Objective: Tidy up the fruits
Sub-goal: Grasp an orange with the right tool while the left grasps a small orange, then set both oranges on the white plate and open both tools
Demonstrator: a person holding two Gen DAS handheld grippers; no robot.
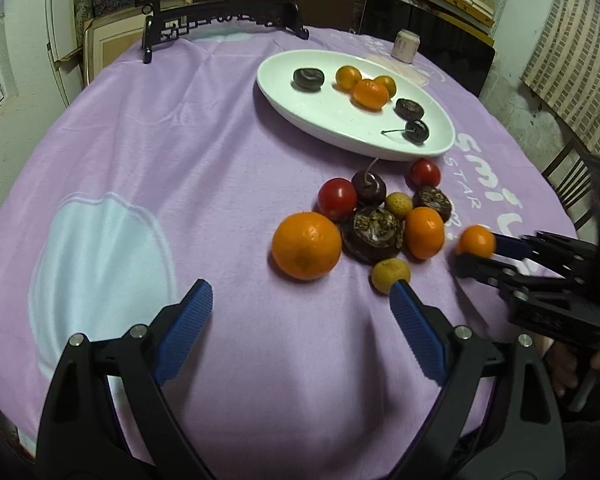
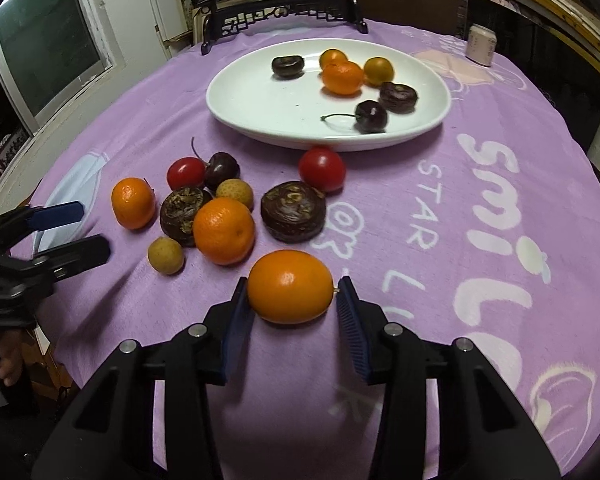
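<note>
Pinching a small orange (image 2: 290, 286) near the plate (image 2: 236, 92), the right gripper (image 2: 294, 312); left gripper (image 1: 300, 312) spread over bare cloth (image 1: 140, 140) beside the fruit pile (image 1: 374, 220), 1 small fruit partly hidden

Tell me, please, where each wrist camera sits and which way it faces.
Left wrist: on the left gripper, looking forward and down over the purple tablecloth at the loose fruit pile and the white oval plate; its open blue-padded fingers show, with the right gripper and a hand at the right edge.
Right wrist: on the right gripper, facing likewise; its pads grip a small oval orange fruit; the left gripper shows at the left edge.
Shared: plate, fruit pile, tablecloth, the opposite gripper.
</note>
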